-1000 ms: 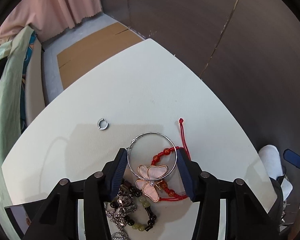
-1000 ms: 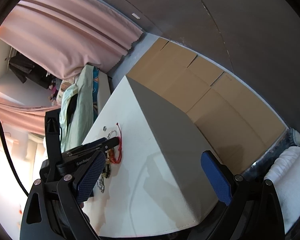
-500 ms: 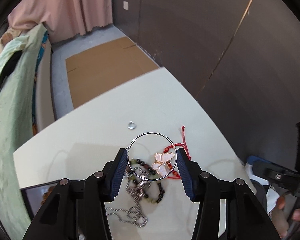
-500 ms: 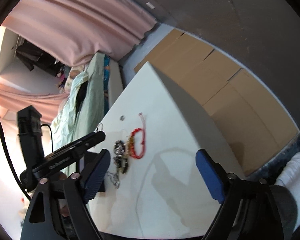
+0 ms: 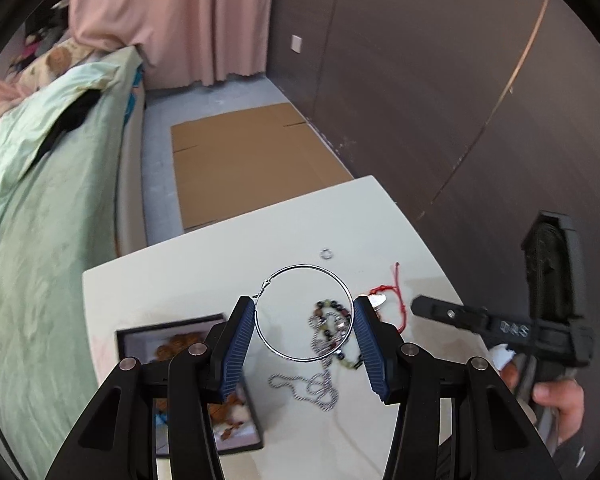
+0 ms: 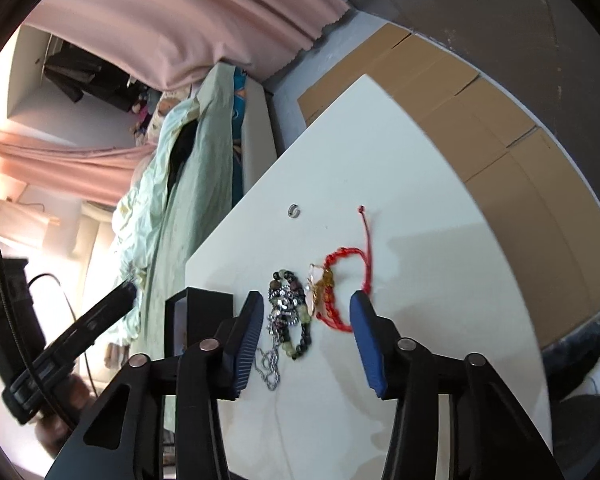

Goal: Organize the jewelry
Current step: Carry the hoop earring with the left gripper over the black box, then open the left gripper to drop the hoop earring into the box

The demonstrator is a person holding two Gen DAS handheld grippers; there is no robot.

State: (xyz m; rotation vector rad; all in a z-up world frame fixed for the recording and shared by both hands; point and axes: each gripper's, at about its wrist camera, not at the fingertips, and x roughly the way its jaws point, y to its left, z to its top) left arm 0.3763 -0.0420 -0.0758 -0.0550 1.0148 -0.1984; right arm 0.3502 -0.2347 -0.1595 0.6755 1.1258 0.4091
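My left gripper (image 5: pixel 304 302) is shut on a large silver hoop (image 5: pixel 305 266), held above the white table (image 5: pixel 220 260). Below lie a dark beaded bracelet (image 5: pixel 332 318), a silver chain (image 5: pixel 318 390), a red cord bracelet (image 5: pixel 396 300) and a small silver ring (image 5: pixel 326 255). My right gripper (image 6: pixel 305 296) hovers over the same pile, its jaws closing with nothing pressed between the pads. Framed between its fingers are the beaded bracelet (image 6: pixel 288 296), a pink butterfly pendant (image 6: pixel 314 284) and the red bracelet (image 6: pixel 340 280). The ring (image 6: pixel 295 211) lies farther off.
An open black jewelry box (image 5: pixel 188 360) with a few pieces inside sits at the table's near left; its wall (image 6: pixel 198 304) shows beside the right gripper's left finger. A bed with green bedding (image 5: pixel 40 200) flanks the table. Flat cardboard (image 5: pixel 244 160) lies on the floor beyond.
The left gripper rose and pulled back with the hoop, bringing the box and chain into view. The right gripper swung toward the pile and its jaws narrowed.
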